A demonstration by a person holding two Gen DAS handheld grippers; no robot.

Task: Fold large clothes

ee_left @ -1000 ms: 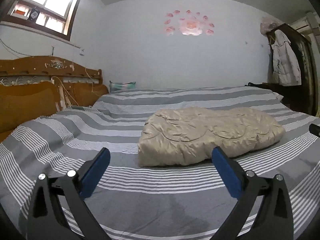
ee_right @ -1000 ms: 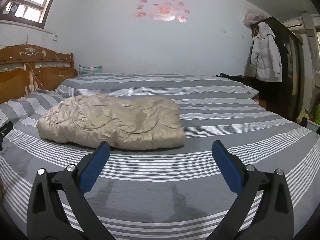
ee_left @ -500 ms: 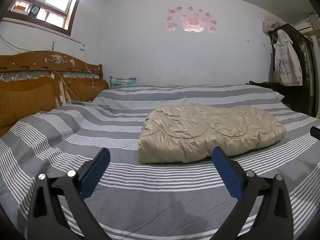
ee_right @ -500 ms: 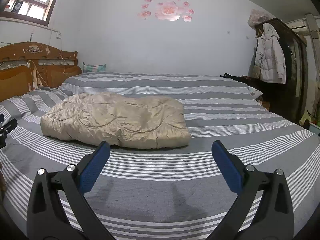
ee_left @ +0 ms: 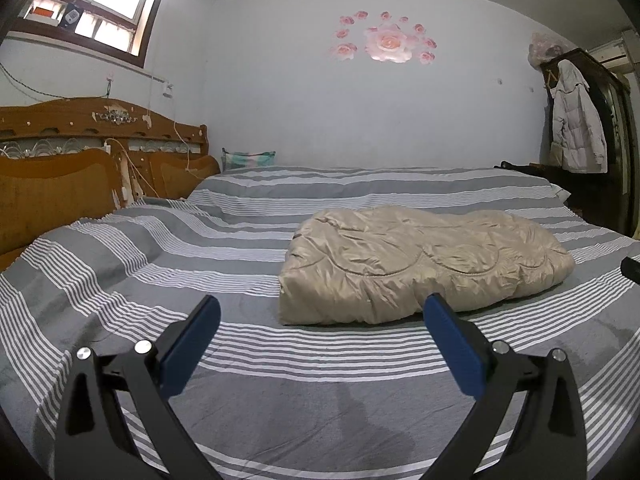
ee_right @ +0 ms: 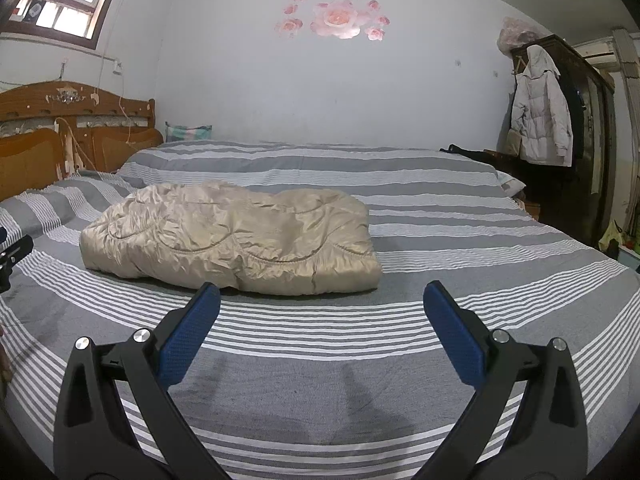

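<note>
With both the left tool [ee_left: 322, 312] and the right tool [ee_right: 322, 300] spread wide and empty near the bed's [ee_right: 440, 216] front edge, the shiny beige quilted padded garment [ee_right: 232, 240] looks compactly folded mid-bed, so finish best by pressing its puffy top flat and squaring its edges.

Near strip: bare striped bedsheet [ee_left: 320, 360] before both grippers.
Middle: folded beige quilted coat [ee_right: 236, 236] blocking.
Left edge: wooden headboard [ee_left: 60, 168].
Right: dark wardrobe [ee_right: 580, 140].

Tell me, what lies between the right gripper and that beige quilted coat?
Only bare striped bedsheet separates the right gripper from the folded coat, seen in the right wrist view.
</note>
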